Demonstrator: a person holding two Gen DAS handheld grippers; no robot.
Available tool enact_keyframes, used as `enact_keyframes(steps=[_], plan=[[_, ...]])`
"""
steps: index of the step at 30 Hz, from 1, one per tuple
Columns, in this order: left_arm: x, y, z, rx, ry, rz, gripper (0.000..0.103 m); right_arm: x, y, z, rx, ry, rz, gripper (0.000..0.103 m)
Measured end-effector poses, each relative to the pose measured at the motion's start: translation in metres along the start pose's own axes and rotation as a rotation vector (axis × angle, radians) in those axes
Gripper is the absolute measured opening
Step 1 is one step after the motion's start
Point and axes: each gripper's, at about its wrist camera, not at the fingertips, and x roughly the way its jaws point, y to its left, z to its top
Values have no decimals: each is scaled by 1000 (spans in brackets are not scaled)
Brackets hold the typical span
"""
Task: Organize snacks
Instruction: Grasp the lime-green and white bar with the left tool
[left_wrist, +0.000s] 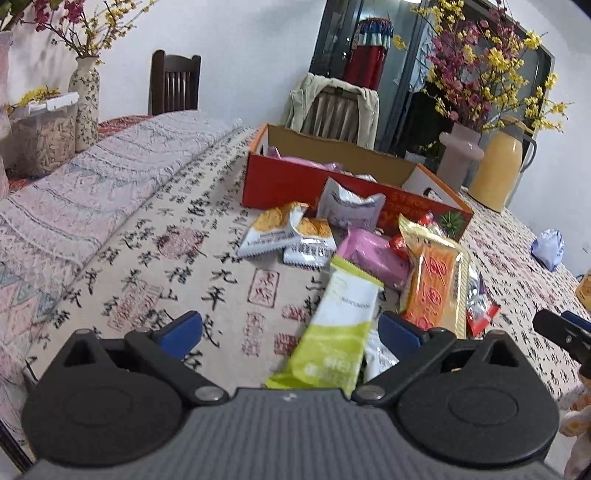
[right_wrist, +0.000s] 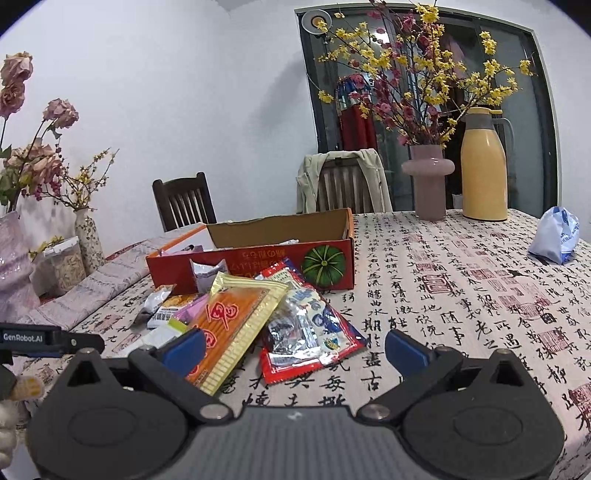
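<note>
Snack packets lie in a loose heap on the calligraphy-printed tablecloth (right_wrist: 461, 295), against the near wall of the open red cardboard box (left_wrist: 295, 182). Going left to right: the left gripper (left_wrist: 290, 330) stands spread and empty, and the long lime-green and white sachet (left_wrist: 338, 325) runs between its fingers, long axis toward one o'clock. The right gripper (right_wrist: 295, 349) is likewise released, with the orange, gold-edged flat packet (right_wrist: 236, 325) at its eleven o'clock and the red and silver foil bag (right_wrist: 310, 332) dead ahead. The left gripper looks nearer the sachet.

Left tool (left_wrist: 290, 330) and right tool (right_wrist: 295, 349) both gape wide.
</note>
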Motion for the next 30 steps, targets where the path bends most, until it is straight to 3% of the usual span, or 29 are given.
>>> enact_keyframes(steps=[12,17,20,22,30], plan=[[29,-20,4,81,43,33,102,5,-3,-8,8,35,-4,103],[46,-31,11,127,72,9,83,9,-4,-10,9,46,-7,103],[54,-34,13,141,90,-19,65,12,-5,-11,12,54,-10,103],[57,-34,14,139,104,-36,43,14,-6,-12,14,59,-12,103],[52,-20,16,118,79,-26,38,20,-2,-14,7,78,-3,103]])
